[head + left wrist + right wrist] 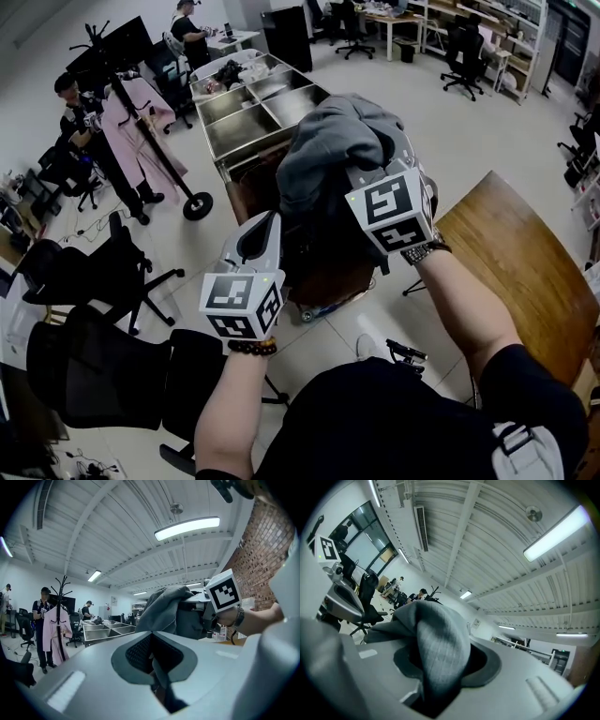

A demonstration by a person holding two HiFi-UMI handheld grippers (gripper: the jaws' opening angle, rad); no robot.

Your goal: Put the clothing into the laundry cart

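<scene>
A grey garment [333, 141] hangs bunched in the air over the near end of the metal laundry cart [246, 127], whose divided bins run away from me. My right gripper [373, 169] is raised and shut on the garment; in the right gripper view the cloth [440, 639] fills its jaws [440, 686]. The left gripper [265, 225] stands lower and to the left, pointing up beside the garment's dark underside, jaws together with nothing clearly between them. From the left gripper view the garment [161, 606] and the cart [105, 631] lie ahead, beyond that gripper's jaws [157, 681].
A wooden table [525, 272] stands at the right. Black office chairs [103, 272] crowd the left and lower left. A wheeled coat rack with a pink garment [131, 127] and a person beside it stand left of the cart. Another person stands at the cart's far end.
</scene>
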